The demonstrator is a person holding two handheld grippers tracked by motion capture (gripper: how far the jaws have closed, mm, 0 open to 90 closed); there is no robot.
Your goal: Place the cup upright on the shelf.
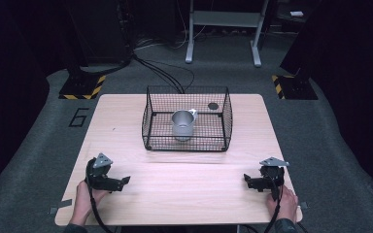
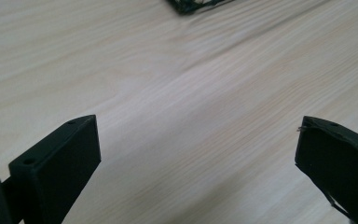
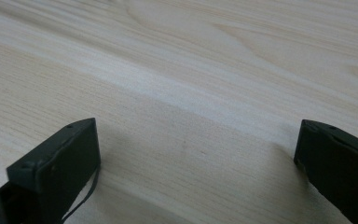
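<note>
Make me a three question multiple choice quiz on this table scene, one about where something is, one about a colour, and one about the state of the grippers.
1. Where is the metal cup?
A. Inside the wire basket
B. On the bare table beside the basket
C. Between the jaws of a gripper

2. What colour is the wire basket?
A. White
B. Black
C. Red

3. How do the left gripper and the right gripper stand?
A. Both shut on the cup
B. One open, one shut
C. Both open, holding nothing

Answers:
1. A, since the high view shows the cup standing upright within the basket's mesh walls.
2. B, since its mesh looks black against the pale wooden table.
3. C, since each gripper view shows its two jaws wide apart with bare wood between them.
</note>
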